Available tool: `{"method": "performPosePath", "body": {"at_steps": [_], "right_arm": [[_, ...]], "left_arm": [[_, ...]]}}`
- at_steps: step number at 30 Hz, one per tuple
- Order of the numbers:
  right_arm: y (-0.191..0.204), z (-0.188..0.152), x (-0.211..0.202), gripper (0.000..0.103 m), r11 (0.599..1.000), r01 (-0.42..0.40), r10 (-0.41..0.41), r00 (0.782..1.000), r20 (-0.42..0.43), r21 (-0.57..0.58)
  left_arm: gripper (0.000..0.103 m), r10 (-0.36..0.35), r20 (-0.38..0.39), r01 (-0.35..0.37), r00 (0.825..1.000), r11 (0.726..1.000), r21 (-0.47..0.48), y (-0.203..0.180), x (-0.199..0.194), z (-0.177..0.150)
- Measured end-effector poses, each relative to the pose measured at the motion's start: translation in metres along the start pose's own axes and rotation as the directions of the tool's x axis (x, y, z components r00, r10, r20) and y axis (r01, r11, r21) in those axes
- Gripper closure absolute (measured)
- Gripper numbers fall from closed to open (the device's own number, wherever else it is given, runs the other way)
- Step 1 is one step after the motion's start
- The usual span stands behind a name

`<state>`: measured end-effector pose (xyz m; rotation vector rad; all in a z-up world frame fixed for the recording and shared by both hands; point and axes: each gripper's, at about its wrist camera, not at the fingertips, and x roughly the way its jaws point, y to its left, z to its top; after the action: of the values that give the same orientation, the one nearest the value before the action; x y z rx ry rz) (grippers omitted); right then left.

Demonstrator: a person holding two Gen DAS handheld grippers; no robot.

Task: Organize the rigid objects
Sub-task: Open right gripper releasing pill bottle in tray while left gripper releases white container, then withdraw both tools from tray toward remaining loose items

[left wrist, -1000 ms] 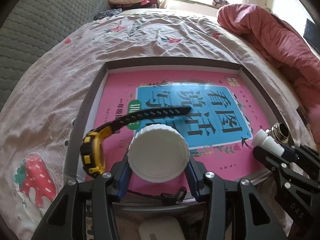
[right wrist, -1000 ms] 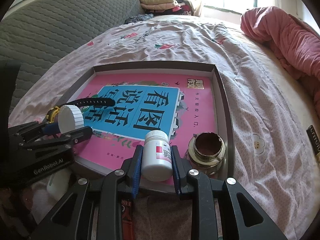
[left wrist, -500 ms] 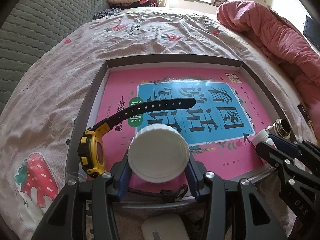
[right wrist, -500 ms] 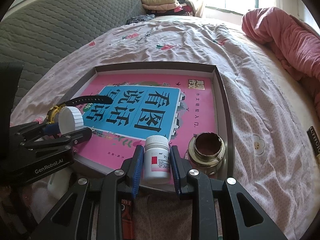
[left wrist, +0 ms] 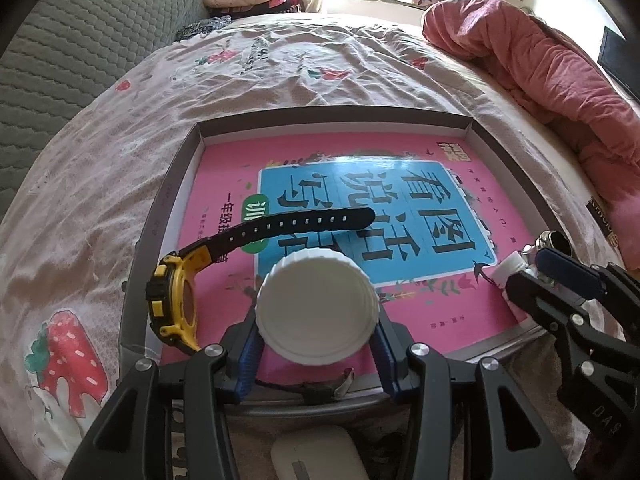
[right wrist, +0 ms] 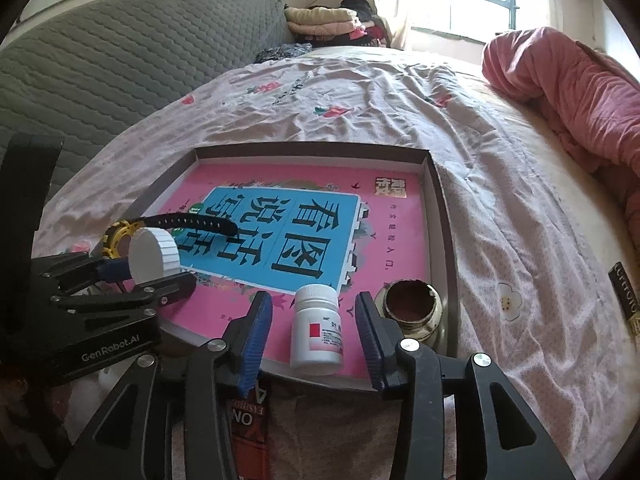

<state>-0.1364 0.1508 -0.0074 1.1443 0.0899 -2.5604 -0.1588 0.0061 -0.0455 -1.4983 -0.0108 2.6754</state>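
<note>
Left gripper (left wrist: pixel 318 354): angled downward, pads clamped on both sides of a cap (left wrist: pixel 318 308).
Right gripper (right wrist: pixel 315 326): angled downward, jaws just opening, pads clear of a bottle (right wrist: pixel 317 330) standing between them.

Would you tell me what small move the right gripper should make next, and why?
Probably draw the right gripper straight back: its jaws have just been opening, and the pill bottle stands upright on the pink book in the tray, clear of both pads.
</note>
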Motion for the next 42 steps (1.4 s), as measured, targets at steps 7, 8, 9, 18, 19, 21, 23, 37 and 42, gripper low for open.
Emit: {"method": "performPosePath", "body": {"at_steps": [7,8,9,18,19,21,23,37,42], "right_arm": [[0.001,0.000,-0.003,0.058,1.000,0.005,-0.005,1.000,0.013,-0.013],[0.000,0.000,-0.003,0.058,1.000,0.006,-0.006,1.000,0.014,-0.014],[0.000,0.000,-0.003,0.058,1.000,0.006,-0.006,1.000,0.017,-0.014],[0.000,0.001,-0.004,0.058,1.000,0.004,-0.004,1.000,0.031,-0.012],[0.000,0.001,-0.005,0.058,1.000,0.003,-0.003,0.999,0.034,-0.012],[0.000,0.001,-0.006,0.058,1.000,0.006,-0.005,0.999,0.040,-0.011],[-0.002,0.001,-0.007,0.057,1.000,0.014,-0.013,0.999,0.045,-0.009],[-0.002,0.002,-0.014,0.049,1.000,0.006,-0.006,0.997,0.079,-0.008],[-0.002,0.000,-0.018,0.043,1.000,0.018,-0.017,0.996,0.091,-0.014]], "left_arm": [[0.055,-0.036,0.006,0.036,0.999,0.999,-0.028,0.003,-0.002,-0.001],[0.055,-0.038,0.007,0.038,0.999,0.999,-0.029,0.002,-0.002,-0.001],[0.055,-0.044,0.007,0.044,0.999,0.999,-0.029,0.002,-0.003,-0.001],[0.055,-0.057,0.010,0.057,0.998,0.998,-0.023,-0.002,-0.003,-0.002],[0.055,-0.057,0.011,0.057,0.998,0.998,-0.024,-0.002,-0.004,-0.002],[0.055,-0.056,0.012,0.056,0.998,0.998,-0.026,-0.002,-0.005,-0.003],[0.055,-0.053,0.018,0.054,0.998,0.998,-0.026,-0.002,-0.006,-0.003],[0.055,-0.044,0.031,0.045,0.999,0.998,-0.033,0.001,-0.015,-0.004],[0.055,-0.048,0.043,0.050,0.998,0.998,-0.048,0.004,-0.024,-0.006]]}}
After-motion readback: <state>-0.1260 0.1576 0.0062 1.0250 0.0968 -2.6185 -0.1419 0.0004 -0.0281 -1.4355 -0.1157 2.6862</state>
